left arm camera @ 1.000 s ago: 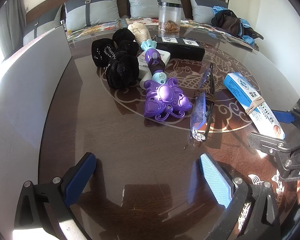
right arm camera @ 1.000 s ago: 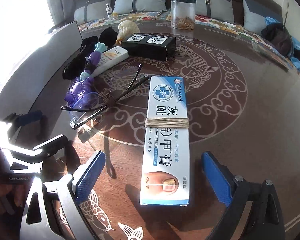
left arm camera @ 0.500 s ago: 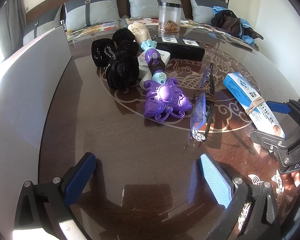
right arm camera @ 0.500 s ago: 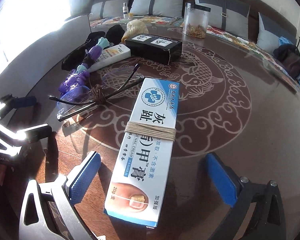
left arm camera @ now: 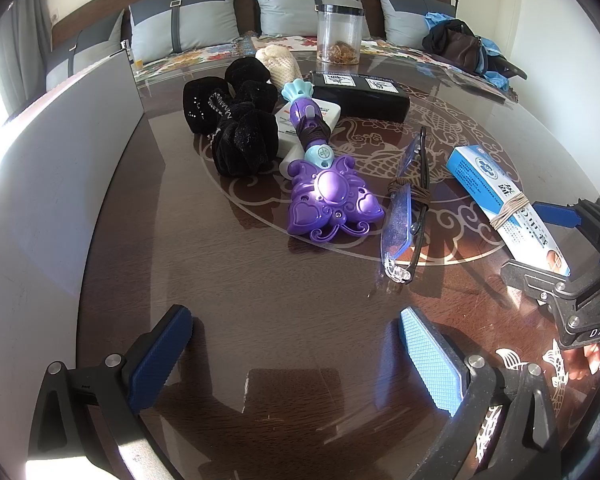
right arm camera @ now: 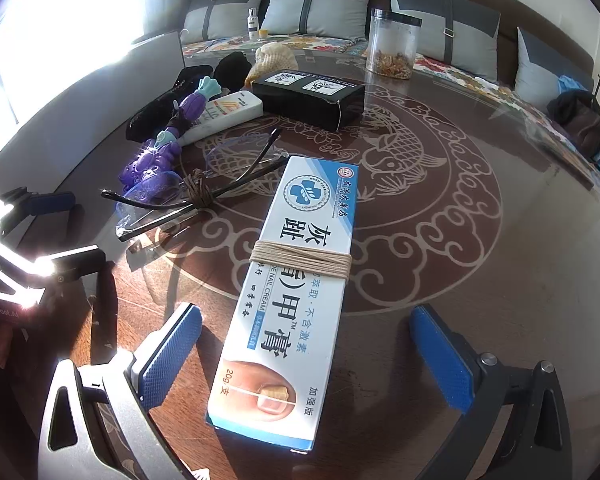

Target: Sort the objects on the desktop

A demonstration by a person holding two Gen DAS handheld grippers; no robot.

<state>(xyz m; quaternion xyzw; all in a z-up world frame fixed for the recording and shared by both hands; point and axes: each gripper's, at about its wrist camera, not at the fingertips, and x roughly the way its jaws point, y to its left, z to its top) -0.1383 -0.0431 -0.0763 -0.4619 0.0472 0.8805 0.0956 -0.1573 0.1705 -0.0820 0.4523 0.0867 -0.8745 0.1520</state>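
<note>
The right gripper (right arm camera: 304, 354) stands with its jaws fully apart, one blue pad on each side of the near end of the nail cream box (right arm camera: 300, 280); neither pad touches the box, which lies flat on the table (right arm camera: 500, 280) with a band of tan string wound around its middle; the box points away from the gripper toward the carved fish pattern at the table centre. The left gripper (left arm camera: 296, 356) also stands wide apart above bare wood; nothing lies between its pads.

Just left of the box lie the folded glasses (right arm camera: 188, 200), bound with brown cord at the bridge; their temple tips reach close to the far end of the box. Beyond the glasses lies the purple toy wand (left arm camera: 324, 184), its handle resting across a white tube (right arm camera: 228, 114); black hair scrunchies (left arm camera: 236, 128) sit beside the wand on its left in the left wrist view. A black carton (right arm camera: 308, 98) lies behind the tube; a beige mesh item (left arm camera: 278, 62) is partly hidden behind the scrunchies; a clear jar (right arm camera: 394, 46) with a dark lid stands upright at the far rim; a grey panel (left arm camera: 52, 184) runs along the left edge of the table.
</note>
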